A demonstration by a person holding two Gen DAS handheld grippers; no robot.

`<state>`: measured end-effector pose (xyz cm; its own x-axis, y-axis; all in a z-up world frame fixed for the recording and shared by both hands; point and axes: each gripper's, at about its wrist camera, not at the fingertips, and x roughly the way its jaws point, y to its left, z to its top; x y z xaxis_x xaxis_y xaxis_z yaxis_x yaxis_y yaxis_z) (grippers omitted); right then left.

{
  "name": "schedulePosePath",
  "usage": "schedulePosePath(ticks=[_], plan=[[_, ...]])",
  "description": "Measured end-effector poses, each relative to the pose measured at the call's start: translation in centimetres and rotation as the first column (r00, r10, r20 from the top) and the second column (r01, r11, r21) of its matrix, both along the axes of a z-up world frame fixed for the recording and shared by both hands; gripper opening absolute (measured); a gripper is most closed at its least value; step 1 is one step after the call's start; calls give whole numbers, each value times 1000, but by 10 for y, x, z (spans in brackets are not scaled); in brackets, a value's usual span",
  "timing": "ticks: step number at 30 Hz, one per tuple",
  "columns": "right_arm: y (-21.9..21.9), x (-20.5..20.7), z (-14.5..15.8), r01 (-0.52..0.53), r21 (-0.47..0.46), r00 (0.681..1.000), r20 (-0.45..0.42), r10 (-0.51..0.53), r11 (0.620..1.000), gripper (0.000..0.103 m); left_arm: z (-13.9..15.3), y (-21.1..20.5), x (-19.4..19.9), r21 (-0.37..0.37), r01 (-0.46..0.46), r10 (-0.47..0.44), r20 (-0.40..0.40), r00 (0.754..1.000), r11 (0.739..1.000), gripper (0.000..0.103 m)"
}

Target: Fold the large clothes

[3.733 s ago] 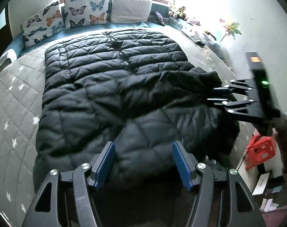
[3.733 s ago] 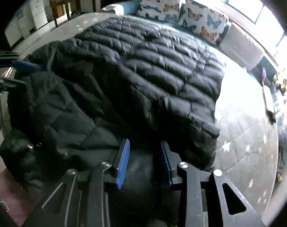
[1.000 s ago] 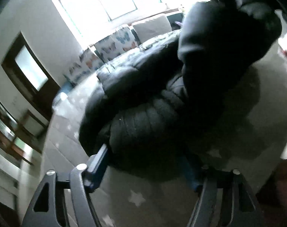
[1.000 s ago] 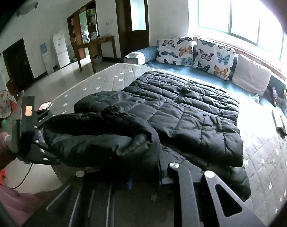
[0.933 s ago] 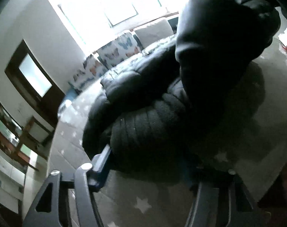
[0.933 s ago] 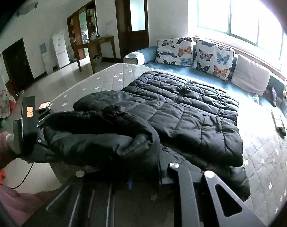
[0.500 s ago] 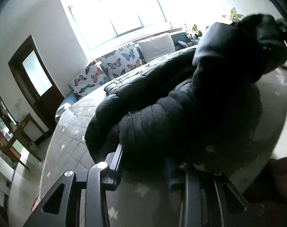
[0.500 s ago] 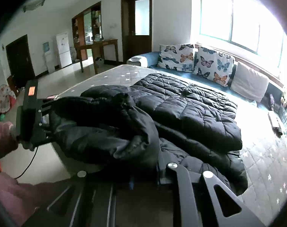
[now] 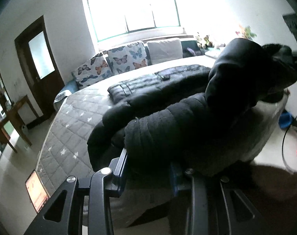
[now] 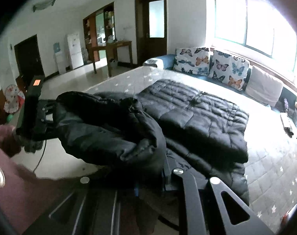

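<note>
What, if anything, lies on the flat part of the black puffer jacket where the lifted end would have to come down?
Nothing visible does. Both the left gripper and the right gripper hold the lifted end of the black puffer jacket above the bed's near edge; the flat quilted part beyond it on the mattress is bare.

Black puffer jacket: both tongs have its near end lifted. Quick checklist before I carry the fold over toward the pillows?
1. Left tongs shut on jacket cuff: ok.
2. Right tongs shut on jacket fabric: ok.
3. Far half lying flat on the mattress: ok.
4. Lifted edge straight between the tongs: not ok, it sags and bunches.
5. Near hem clear of the mattress edge: cannot tell.
</note>
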<state>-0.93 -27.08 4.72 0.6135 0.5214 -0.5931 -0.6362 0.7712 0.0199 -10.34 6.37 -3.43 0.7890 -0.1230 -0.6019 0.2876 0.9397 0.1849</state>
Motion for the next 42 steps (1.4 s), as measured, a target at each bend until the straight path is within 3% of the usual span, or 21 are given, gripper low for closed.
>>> schedulePosePath(ticks=[4, 10, 14, 18, 22, 26, 35, 42], plan=[[-1, 32, 21, 13, 17, 999, 48, -14, 1000, 17, 34, -2, 28, -21, -29, 30, 34, 999, 999, 37], [-4, 122, 52, 48, 73, 998, 42, -51, 996, 17, 86, -2, 115, -77, -52, 57, 59, 997, 996, 37], [-5, 194, 58, 98, 95, 995, 20, -100, 991, 17, 110, -4, 201, -104, -76, 77, 14, 997, 992, 37], [-1, 274, 41, 176, 103, 984, -38, -173, 979, 17, 116, -9, 290, -100, -111, 105, -69, 992, 989, 36], [-1, 345, 12, 246, 106, 964, -128, -232, 964, 17, 102, -18, 372, -90, -148, 129, -191, 973, 985, 36], [0, 386, -17, 288, 88, 943, -200, -266, 954, 17, 77, -14, 434, -104, -182, 141, -313, 939, 978, 36], [-7, 432, -84, 344, 33, 880, -361, -310, 938, 19, 19, -14, 481, -105, -211, 143, -450, 882, 972, 43], [-17, 444, -100, 374, 74, 838, -454, -303, 925, 21, -20, 5, 517, -102, -238, 167, -460, 872, 966, 54]])
